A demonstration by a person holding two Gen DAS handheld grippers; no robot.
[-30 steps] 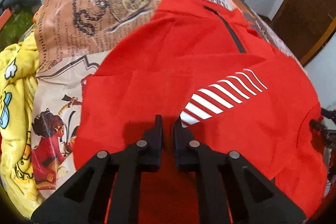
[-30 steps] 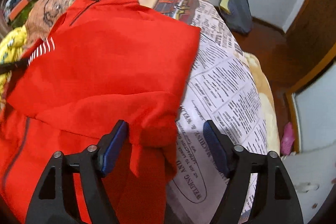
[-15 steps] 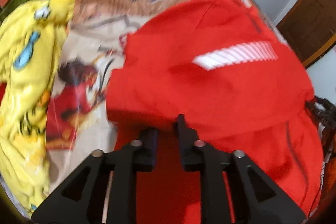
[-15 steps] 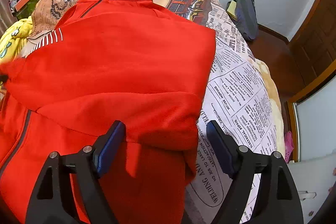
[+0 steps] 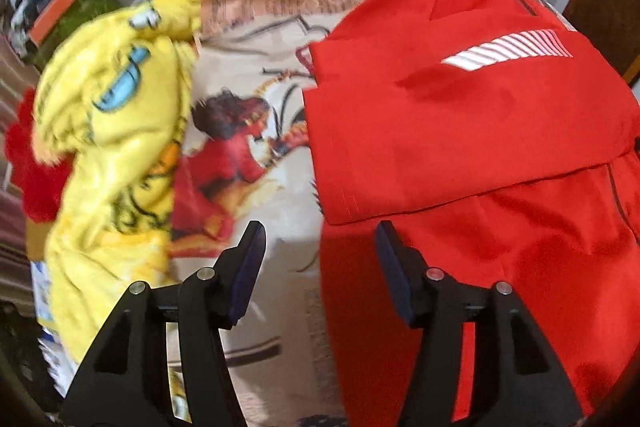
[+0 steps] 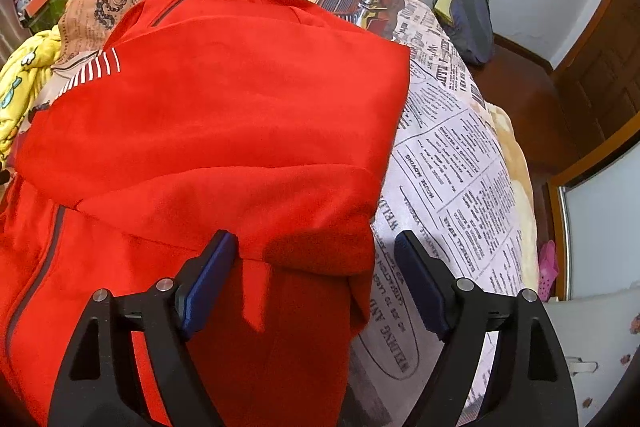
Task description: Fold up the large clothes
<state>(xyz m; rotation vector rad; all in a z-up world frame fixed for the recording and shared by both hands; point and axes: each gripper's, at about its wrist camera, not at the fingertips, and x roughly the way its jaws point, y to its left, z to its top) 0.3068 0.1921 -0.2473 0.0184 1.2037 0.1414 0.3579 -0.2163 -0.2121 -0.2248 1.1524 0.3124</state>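
So: red jacket [image 6: 224,115] flat on bed [image 6: 452,163], collar far, hem near, long axis running away from both tongs. Left gripper [image 5: 318,247] spread wide, empty, jacket edge to its right. Right gripper [image 6: 316,255] spread, empty, straddling folded sleeve; looks nearer.

A bed [image 6: 460,155] with a printed newspaper-pattern sheet carries a red jacket [image 6: 224,131] at centre and, around nine o'clock, what looks like a yellow blanket [image 5: 116,131].

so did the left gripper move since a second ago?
Yes. The left gripper opened and slid left off the red jacket; it now straddles the jacket's left edge, over the printed bedsheet.
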